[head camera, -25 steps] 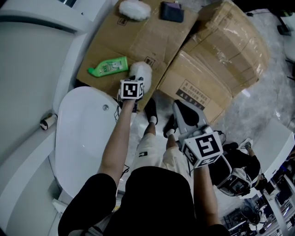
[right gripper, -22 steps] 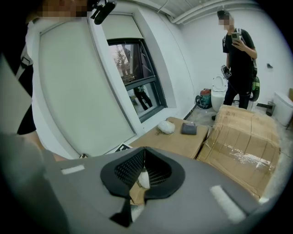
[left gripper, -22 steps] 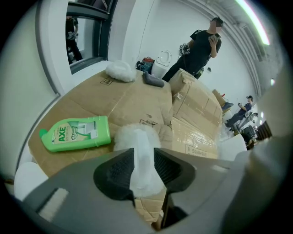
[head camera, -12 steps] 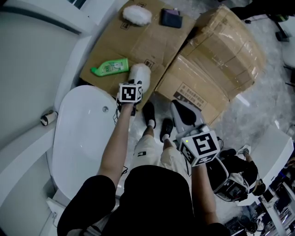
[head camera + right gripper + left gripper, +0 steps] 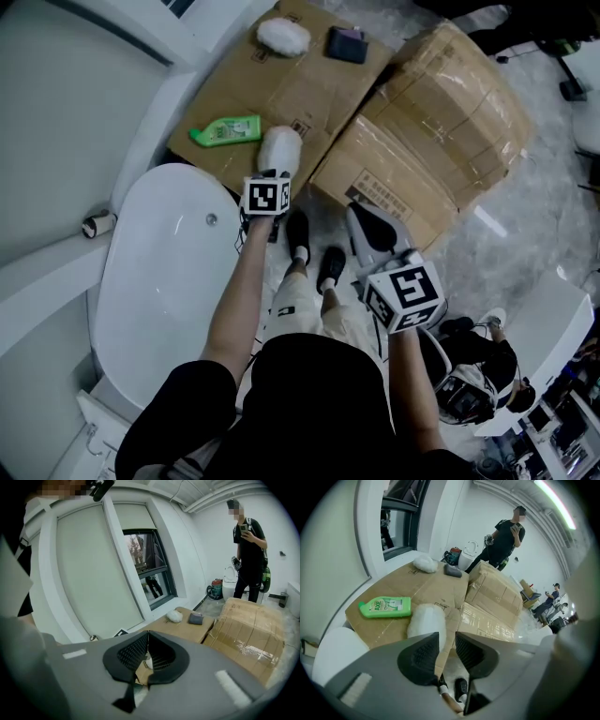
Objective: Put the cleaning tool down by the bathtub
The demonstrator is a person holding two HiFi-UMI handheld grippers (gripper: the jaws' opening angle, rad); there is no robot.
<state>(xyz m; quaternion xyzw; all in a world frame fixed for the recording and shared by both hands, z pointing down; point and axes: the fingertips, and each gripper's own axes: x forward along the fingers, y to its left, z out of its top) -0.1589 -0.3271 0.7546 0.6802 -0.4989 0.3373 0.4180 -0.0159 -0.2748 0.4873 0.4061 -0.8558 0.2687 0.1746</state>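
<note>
My left gripper (image 5: 447, 639) has its jaws apart with nothing between them. They have just been closing a little, and through the gap I see only cardboard and the person's shoes. The cleaning tool, a white fluffy duster (image 5: 425, 618), lies beyond the left jaw, clear of both pads. From the head view the duster (image 5: 279, 148) rests on the near edge of a flattened cardboard sheet (image 5: 291, 89), just beside the rounded end of the bathtub (image 5: 159, 291). The green bottle (image 5: 225, 131) lies on its side next to it on the same sheet. The left gripper (image 5: 272, 176) hangs just short of the duster, pointing down at it.

My right gripper (image 5: 147, 633) is closed, tips meeting, holding nothing (its view looks over towards the window wall). In the head view it (image 5: 364, 214) sits over the floor near the big taped box (image 5: 441, 122). At the sheet's far end lie a second white fluffy pad (image 5: 283, 36) and a dark pouch (image 5: 347, 44).
</note>
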